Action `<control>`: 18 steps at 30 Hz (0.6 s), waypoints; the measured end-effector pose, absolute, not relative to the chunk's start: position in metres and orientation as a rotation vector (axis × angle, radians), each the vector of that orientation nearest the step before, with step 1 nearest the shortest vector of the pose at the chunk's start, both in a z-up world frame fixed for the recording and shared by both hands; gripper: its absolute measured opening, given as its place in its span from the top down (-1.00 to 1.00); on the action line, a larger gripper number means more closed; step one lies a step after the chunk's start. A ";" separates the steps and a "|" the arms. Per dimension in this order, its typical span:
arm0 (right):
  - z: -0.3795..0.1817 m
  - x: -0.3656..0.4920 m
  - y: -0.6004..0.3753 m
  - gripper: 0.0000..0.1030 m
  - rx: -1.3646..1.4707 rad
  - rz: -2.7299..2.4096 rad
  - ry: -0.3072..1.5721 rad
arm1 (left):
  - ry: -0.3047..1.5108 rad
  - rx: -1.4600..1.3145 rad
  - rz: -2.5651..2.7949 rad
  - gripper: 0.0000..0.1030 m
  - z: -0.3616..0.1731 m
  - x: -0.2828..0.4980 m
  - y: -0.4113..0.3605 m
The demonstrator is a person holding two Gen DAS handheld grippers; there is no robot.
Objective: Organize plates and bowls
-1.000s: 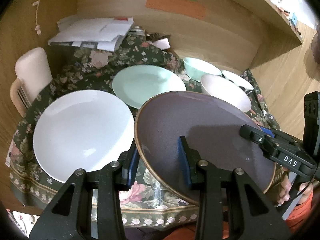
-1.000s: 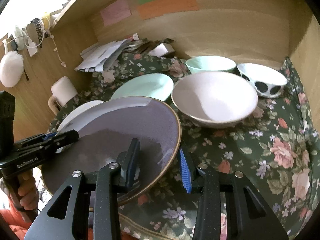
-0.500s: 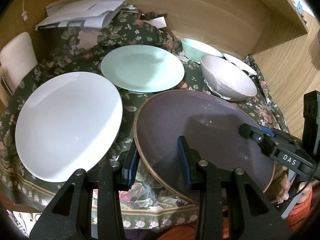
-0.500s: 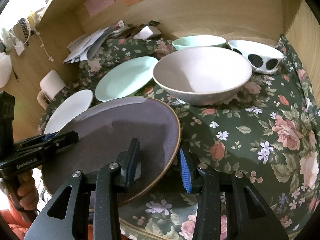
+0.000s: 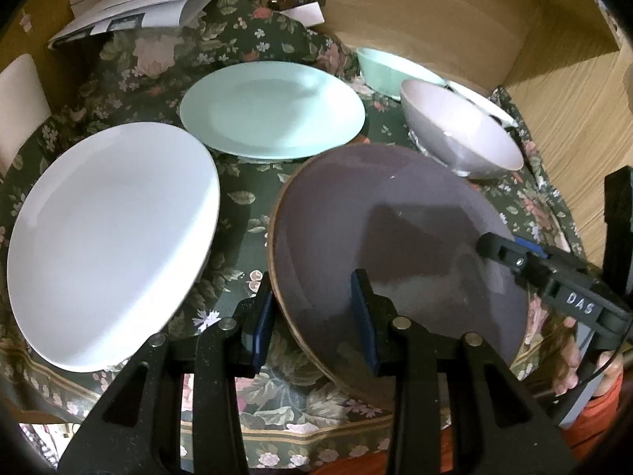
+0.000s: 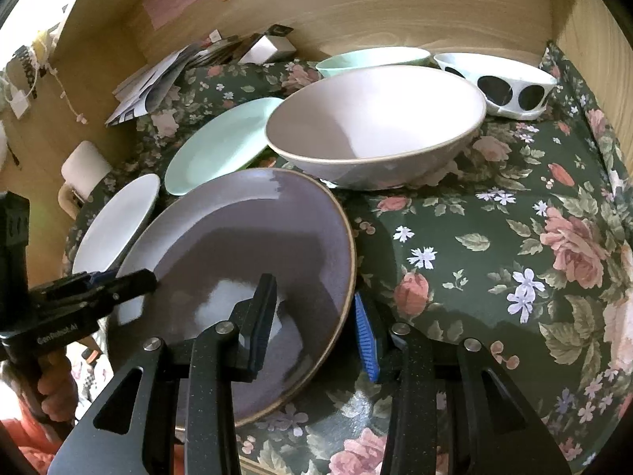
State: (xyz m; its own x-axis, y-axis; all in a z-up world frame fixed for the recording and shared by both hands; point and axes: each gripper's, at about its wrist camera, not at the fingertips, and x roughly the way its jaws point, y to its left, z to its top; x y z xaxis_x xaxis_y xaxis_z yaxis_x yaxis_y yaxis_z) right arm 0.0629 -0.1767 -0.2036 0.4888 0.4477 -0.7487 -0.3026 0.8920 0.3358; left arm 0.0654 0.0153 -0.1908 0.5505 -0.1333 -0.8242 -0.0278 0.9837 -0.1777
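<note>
In the left wrist view, at the far left, the white plate [image 5: 112, 237] lies on the floral cloth [image 5: 245, 213], and above it, toward the upper middle, lies the mint plate [image 5: 273, 109]. In the lower middle the left gripper [image 5: 312, 318] has its jaws on each side of the left rim of the purple plate [image 5: 395, 249], one below and one on the inner face, so it seems to be gripping this rim. The plate is tilted and appears lifted off the cloth at its near side, though I cannot tell if the far edge touches. At the right, the right gripper [image 5: 490, 246] reaches onto the same plate.

In the right wrist view the right gripper [image 6: 314, 318] straddles the right rim of the purple plate in the same narrow way. Just beyond it stands the pink bowl [image 6: 376, 126], with the mint bowl [image 6: 372, 59] and the spotted bowl [image 6: 502, 83] behind, upper right.

The risk, in my judgement: the glazed rim may slip if the two hands move unevenly, and the far edge can knock the pink bowl, which is very near.
</note>
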 end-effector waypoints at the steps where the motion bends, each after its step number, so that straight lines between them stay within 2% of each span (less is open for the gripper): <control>1: -0.204 0.063 -0.177 0.33 0.167 0.456 0.956 | 0.987 -0.172 -0.061 0.30 -0.191 0.065 0.015; 13: -0.188 0.055 -0.181 0.32 0.127 0.416 0.918 | 0.956 -0.160 -0.063 0.29 -0.182 0.065 0.017; 18: -0.174 0.051 -0.180 0.25 0.107 0.401 0.876 | 0.884 -0.138 -0.050 -0.05 -0.162 0.059 0.025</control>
State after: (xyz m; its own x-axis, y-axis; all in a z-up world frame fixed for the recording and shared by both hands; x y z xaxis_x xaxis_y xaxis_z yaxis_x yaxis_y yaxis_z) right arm 0.0513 -0.1796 -0.1737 0.5711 0.3840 -0.7255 -0.2977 0.9205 0.2529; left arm 0.0591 0.0248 -0.1619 0.6336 -0.1003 -0.7672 -0.0140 0.9899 -0.1410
